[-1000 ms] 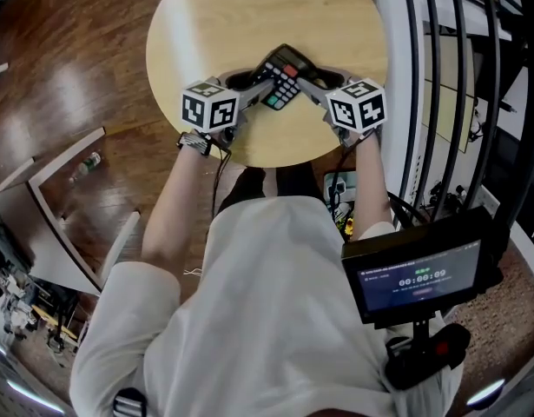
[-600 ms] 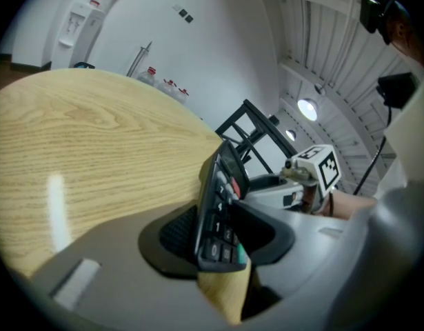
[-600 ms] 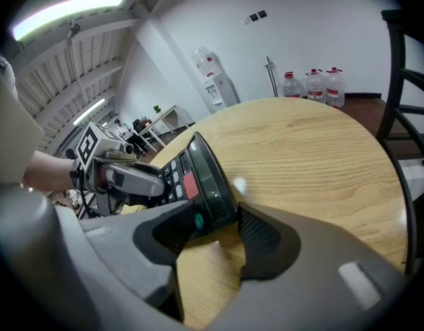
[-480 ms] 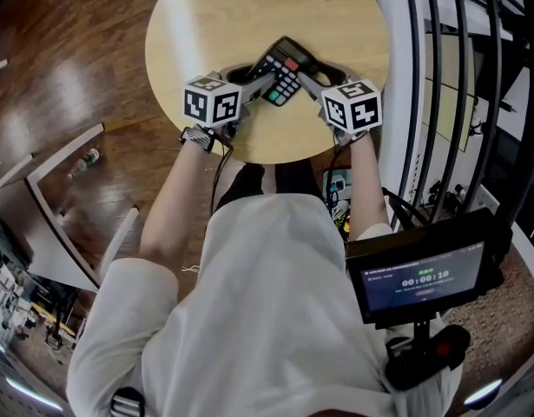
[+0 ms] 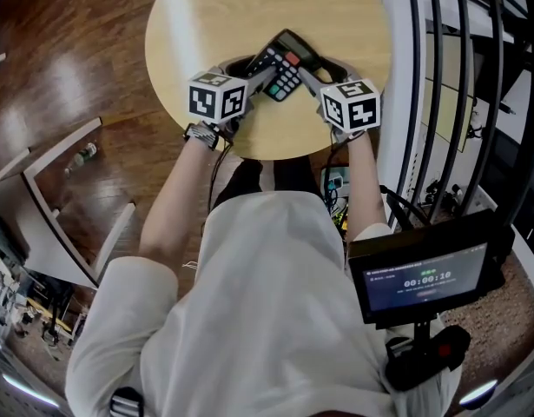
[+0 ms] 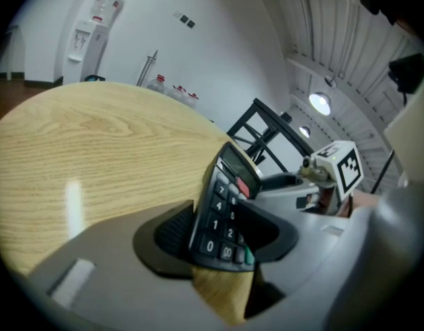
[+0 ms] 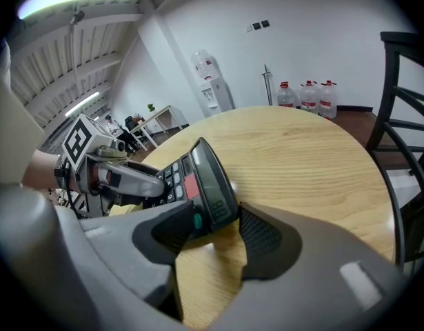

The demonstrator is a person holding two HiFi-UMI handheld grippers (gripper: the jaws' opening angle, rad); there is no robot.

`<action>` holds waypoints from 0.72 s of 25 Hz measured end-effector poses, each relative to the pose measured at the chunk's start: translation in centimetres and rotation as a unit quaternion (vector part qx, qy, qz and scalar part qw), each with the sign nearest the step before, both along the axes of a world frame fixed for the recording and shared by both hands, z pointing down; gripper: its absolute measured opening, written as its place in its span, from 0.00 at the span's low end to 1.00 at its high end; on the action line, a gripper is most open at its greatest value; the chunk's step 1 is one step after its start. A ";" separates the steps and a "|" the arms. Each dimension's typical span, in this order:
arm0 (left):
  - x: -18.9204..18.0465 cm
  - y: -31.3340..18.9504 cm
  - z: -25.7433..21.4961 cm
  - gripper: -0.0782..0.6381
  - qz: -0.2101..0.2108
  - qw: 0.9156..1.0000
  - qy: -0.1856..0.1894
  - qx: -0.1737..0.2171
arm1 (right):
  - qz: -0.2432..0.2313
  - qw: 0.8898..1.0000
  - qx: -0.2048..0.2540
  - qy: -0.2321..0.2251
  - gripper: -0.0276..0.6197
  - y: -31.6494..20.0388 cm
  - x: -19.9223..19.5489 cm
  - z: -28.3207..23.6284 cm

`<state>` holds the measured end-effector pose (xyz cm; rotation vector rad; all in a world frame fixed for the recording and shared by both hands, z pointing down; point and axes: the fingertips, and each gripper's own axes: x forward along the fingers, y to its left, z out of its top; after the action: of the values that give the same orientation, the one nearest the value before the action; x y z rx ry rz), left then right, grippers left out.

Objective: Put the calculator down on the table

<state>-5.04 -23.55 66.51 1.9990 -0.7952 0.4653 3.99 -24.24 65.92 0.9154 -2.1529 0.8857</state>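
Observation:
A black calculator [image 5: 284, 62] with a red key sits near the front of the round wooden table [image 5: 249, 7], tilted, with its left side raised. My left gripper [image 5: 265, 75] is at its keypad end and my right gripper [image 5: 306, 72] at its display end. In the left gripper view the calculator [image 6: 225, 205] stands between the jaws of the left gripper [image 6: 222, 236]. In the right gripper view its display end [image 7: 208, 185] lies between the jaws of the right gripper [image 7: 215, 233], with a sliver of wood showing beside the right pad. Both pairs of jaws have just been opening.
A black metal railing [image 5: 458, 102] runs along the table's right side. A screen with a timer [image 5: 418, 272] hangs at lower right. White furniture [image 5: 67, 198] stands on the wooden floor at left. Water bottles [image 7: 308, 92] and a dispenser [image 7: 212, 81] line the far wall.
The calculator and both gripper tips have shifted slightly further onto the table. The left marker cube has moved a little up and to the right.

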 end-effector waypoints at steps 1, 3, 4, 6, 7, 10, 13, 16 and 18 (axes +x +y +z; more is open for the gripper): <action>0.0 0.0 0.1 0.41 -0.002 1.000 -0.003 0.001 | -0.001 1.000 0.001 0.001 0.36 0.0 0.0 0.0; 0.0 -0.1 0.2 0.42 -0.007 1.000 -0.012 0.004 | -0.001 1.000 0.005 0.004 0.36 -0.1 0.1 0.0; -0.2 -0.1 0.3 0.43 -0.010 1.000 -0.021 0.006 | -0.001 1.000 0.009 0.008 0.36 -0.1 0.1 0.1; -0.5 -0.3 0.6 0.45 -0.014 0.999 -0.040 0.012 | -0.001 1.000 0.017 0.014 0.36 -0.2 -0.1 0.1; -0.6 -0.4 0.7 0.46 -0.015 0.999 -0.047 0.014 | -0.001 1.000 0.022 0.017 0.36 -0.2 -0.2 0.1; -0.5 -0.4 0.8 0.46 -0.014 0.998 -0.053 0.014 | 0.001 0.999 0.032 0.024 0.36 -0.2 -0.1 0.0; -0.5 -0.5 0.8 0.46 -0.017 0.998 -0.054 0.011 | 0.008 0.999 0.041 0.030 0.37 -0.4 0.1 0.0; -0.6 -0.7 0.7 0.46 -0.023 0.998 -0.055 0.006 | 0.022 0.999 0.039 0.024 0.37 -0.7 0.2 -0.3; -0.5 -0.8 0.6 0.46 -0.023 0.998 -0.058 0.005 | 0.024 0.999 0.036 0.019 0.37 -1.0 0.3 -0.5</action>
<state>-5.51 -24.36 67.09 1.9718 -0.9137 0.5552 4.30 -25.27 65.42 1.0165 -2.1498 0.8126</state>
